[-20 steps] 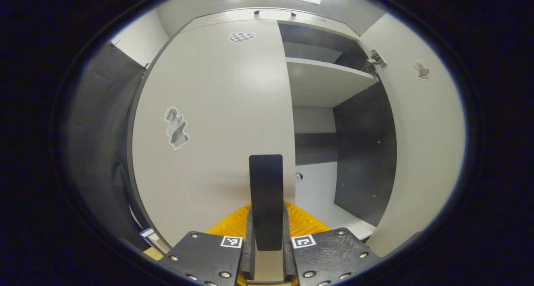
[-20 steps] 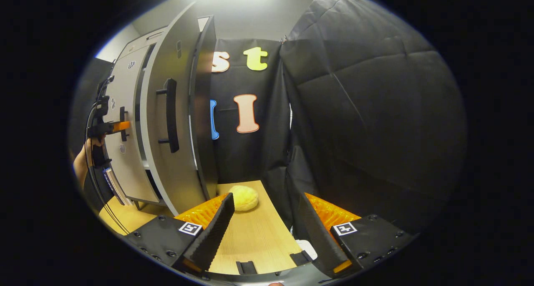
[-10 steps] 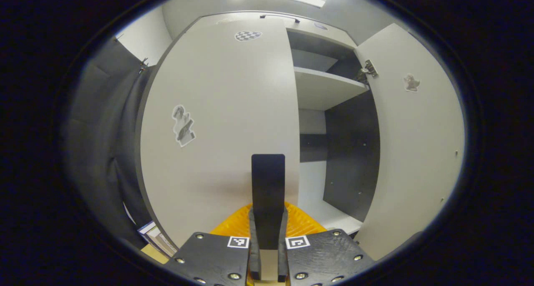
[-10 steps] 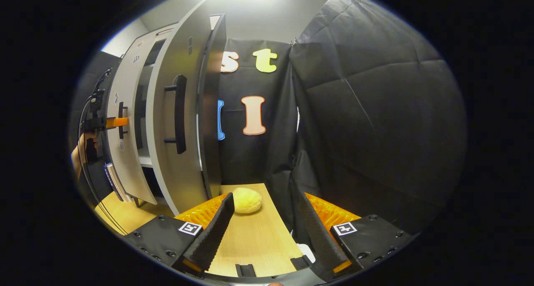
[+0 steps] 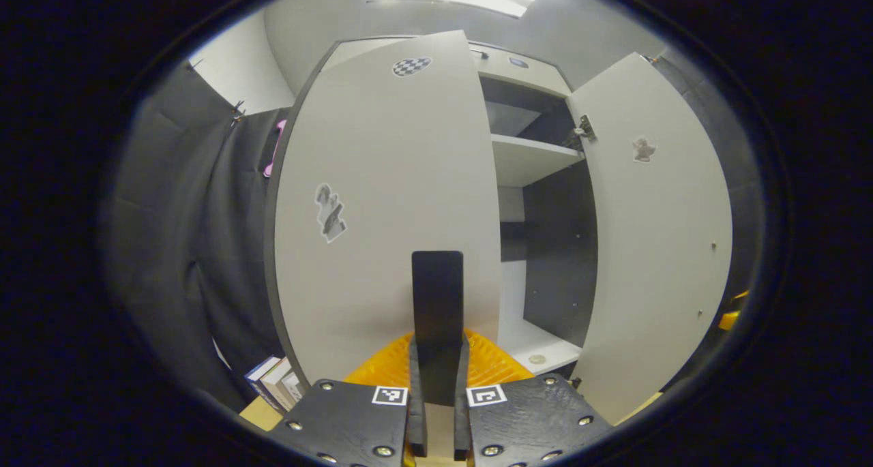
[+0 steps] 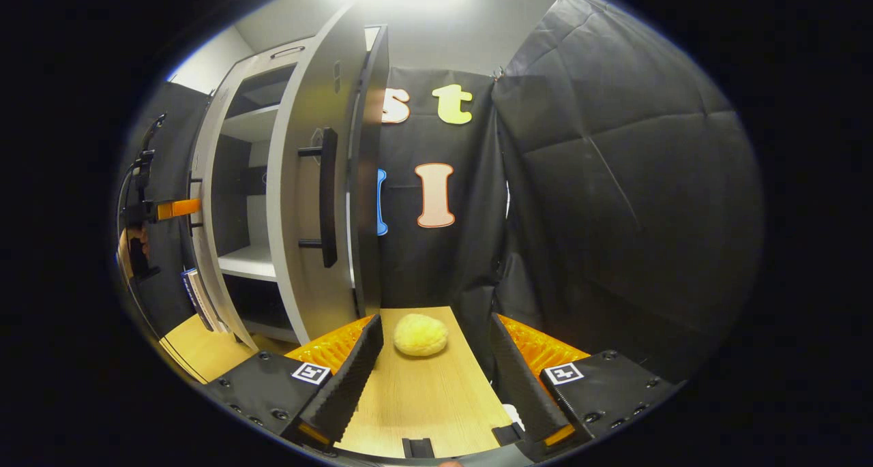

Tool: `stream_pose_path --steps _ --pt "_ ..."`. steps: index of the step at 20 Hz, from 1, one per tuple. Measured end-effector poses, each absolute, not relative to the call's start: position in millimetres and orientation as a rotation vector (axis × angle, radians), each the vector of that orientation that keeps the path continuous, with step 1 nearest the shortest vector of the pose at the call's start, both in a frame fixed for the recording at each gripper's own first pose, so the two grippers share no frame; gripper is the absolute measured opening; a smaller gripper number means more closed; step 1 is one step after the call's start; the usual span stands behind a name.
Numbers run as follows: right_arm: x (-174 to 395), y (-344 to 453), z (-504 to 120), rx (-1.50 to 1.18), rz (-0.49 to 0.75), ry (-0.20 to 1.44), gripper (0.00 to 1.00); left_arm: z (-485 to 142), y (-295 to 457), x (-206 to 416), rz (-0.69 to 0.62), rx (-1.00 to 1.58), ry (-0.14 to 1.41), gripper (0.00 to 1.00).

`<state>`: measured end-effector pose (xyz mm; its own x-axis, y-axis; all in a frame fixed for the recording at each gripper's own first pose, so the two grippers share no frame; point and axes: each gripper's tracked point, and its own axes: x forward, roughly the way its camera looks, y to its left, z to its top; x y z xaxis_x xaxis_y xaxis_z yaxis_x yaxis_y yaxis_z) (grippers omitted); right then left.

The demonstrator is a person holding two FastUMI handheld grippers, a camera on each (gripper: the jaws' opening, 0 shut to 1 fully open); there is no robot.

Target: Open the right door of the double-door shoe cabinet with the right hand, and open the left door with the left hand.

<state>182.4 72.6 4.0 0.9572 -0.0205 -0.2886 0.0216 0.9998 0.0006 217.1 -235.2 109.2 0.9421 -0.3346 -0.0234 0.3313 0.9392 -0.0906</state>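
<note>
Left gripper view: the left gripper [image 5: 437, 358] has its fingers clamped on the left door's handle [image 5: 437, 296]; the left door [image 5: 389, 201] stands partly swung out, the right door [image 5: 655, 235] wide, shelves [image 5: 532, 159] bare between; the right gripper [image 6: 436, 365] hangs spread, holding nothing, above the tabletop's [image 6: 423, 399] far edge near a yellow sponge [image 6: 421, 335].
</note>
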Motion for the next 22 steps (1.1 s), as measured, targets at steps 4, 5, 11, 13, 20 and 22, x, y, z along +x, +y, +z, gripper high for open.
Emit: stream_pose_path --steps 4,5,11,13,20,22 --pt "185.7 77.4 6.4 0.005 -0.008 0.276 0.97 110.7 -223.3 206.0 -0.343 -0.085 0.04 0.16" --pt "185.8 78.9 6.9 0.006 -0.004 0.274 0.97 110.8 -219.1 202.6 -0.341 -0.082 0.039 0.17" --pt "188.2 92.1 9.1 0.043 0.018 0.266 0.98 112.0 -197.9 190.5 -0.331 -0.09 0.025 0.16" --pt "188.9 96.6 9.4 0.053 0.024 0.265 0.98 112.1 -191.2 187.7 -0.325 -0.088 0.021 0.16" --pt "187.6 105.8 8.6 0.054 0.042 0.267 0.97 112.3 -168.5 181.7 -0.302 -0.08 0.006 0.16" --pt "187.6 108.3 7.8 0.052 0.046 0.268 0.97 111.8 -161.9 181.6 -0.298 -0.077 0.007 0.11"
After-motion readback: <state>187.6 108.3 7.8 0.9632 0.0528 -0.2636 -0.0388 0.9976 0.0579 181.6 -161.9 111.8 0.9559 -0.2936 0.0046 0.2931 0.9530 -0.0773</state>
